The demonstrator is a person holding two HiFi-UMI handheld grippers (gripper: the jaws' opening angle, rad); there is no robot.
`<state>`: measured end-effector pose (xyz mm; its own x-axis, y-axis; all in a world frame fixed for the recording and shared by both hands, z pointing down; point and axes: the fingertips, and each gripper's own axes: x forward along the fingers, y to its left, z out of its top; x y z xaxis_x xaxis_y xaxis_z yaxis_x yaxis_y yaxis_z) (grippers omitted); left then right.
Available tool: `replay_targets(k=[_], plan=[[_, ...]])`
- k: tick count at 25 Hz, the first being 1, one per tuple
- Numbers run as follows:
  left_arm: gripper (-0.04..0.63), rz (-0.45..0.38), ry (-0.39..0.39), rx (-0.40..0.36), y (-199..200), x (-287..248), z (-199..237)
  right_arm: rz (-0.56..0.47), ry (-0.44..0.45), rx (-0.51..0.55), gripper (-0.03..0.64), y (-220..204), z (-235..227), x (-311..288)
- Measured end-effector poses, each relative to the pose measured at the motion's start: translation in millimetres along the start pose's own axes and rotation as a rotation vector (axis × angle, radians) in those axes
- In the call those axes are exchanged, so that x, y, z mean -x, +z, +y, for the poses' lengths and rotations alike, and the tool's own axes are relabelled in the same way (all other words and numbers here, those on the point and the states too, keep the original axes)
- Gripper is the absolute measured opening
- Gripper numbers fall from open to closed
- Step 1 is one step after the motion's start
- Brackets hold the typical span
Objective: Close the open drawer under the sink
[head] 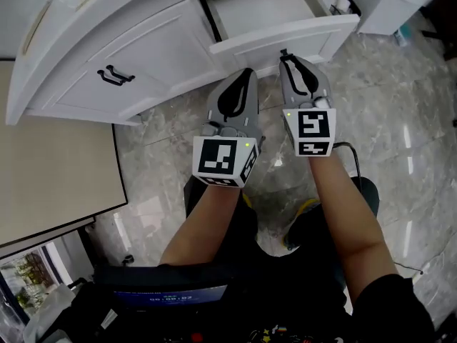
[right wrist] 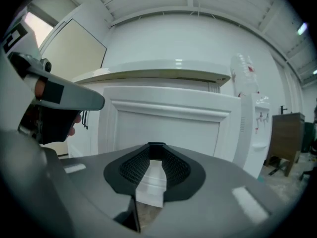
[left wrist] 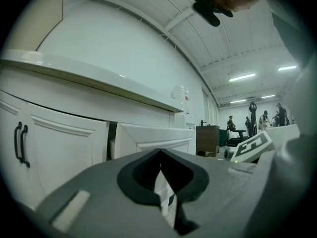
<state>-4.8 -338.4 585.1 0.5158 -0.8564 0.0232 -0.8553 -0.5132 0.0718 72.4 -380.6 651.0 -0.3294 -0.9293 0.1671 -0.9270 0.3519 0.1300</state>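
The white drawer [head: 265,7] stands pulled out of the white vanity at the upper right of the head view, its panelled front [head: 285,36] facing me. My right gripper [head: 285,54] is shut and empty, its tip right at the lower edge of that front; I cannot tell if it touches. In the right gripper view the drawer front [right wrist: 168,125] fills the space just beyond the shut gripper [right wrist: 156,146]. My left gripper [head: 246,72] is also shut and empty, below the drawer's left corner. In its own view, the drawer front [left wrist: 156,137] lies past the left gripper [left wrist: 160,153].
A closed cabinet door with a black handle [head: 114,76] is left of the drawer. A beige panel [head: 50,170] lies at the left over the marble floor [head: 400,141]. A white water dispenser [right wrist: 252,118] stands right of the vanity. People stand far off [left wrist: 262,120].
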Motion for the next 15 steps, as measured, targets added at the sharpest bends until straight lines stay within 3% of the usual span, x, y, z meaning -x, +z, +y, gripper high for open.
replay_targets(k=[4,10,15], plan=[[0.000,-0.031,0.000,-0.012,-6.6,-6.3,5.3,-0.058,-0.019,0.018,0.104,-1.1,3.1,-1.5],[0.000,-0.037,0.007,0.008,-8.8,-11.4,22.7,-0.040,-0.031,0.005,0.103,3.4,-0.9,-28.3],[0.000,-0.077,0.009,-0.023,-3.5,-32.7,45.3,-0.058,-0.037,-0.005,0.101,9.5,-5.8,-65.6]])
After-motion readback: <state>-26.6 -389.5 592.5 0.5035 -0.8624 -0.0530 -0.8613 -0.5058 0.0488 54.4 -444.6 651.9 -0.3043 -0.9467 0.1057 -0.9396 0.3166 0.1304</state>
